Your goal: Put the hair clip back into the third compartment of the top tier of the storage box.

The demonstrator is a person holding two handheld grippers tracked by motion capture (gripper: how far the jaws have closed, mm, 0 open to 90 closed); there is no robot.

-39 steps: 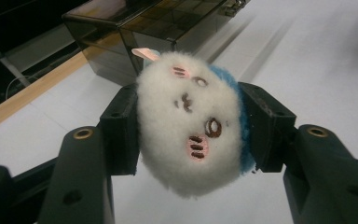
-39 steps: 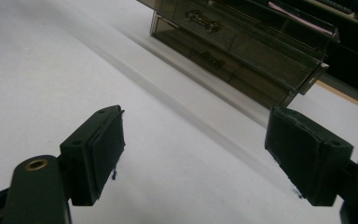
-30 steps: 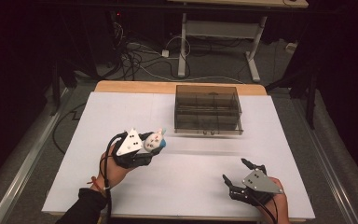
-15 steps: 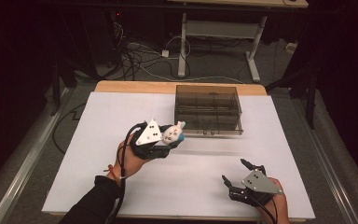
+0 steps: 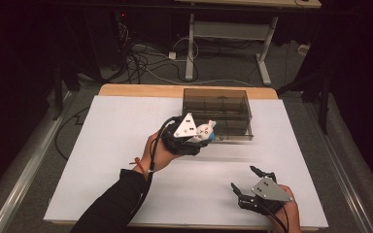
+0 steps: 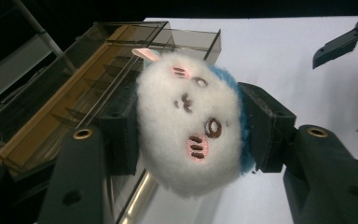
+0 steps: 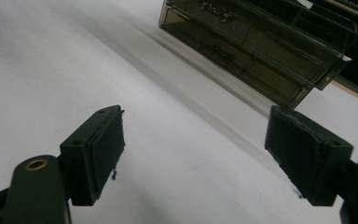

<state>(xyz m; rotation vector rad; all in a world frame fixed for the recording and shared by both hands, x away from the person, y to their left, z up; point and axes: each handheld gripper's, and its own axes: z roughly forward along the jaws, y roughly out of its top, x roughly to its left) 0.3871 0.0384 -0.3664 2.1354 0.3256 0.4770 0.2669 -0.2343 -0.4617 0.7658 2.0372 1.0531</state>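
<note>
Where the white sheet (image 5: 107, 160) covers the table, a wooden strip (image 5: 141, 90) shows along its far edge — beyond it, a dark floor with tangled cables (image 5: 145, 56) and a desk frame (image 5: 228, 34). At centre, the left gripper (image 5: 201, 133) clenches a plush toy (image 5: 205, 131), lifted just beside the smoky drawer box (image 5: 218, 109) at its one o'clock. At five o'clock, the right gripper (image 5: 245, 182) rests low — jaws spread, nothing between.

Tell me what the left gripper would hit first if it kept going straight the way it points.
Most likely the smoky clear drawer box: the left gripper, shut on the plush toy, aims at its near side. Depth is hard to judge.
</note>
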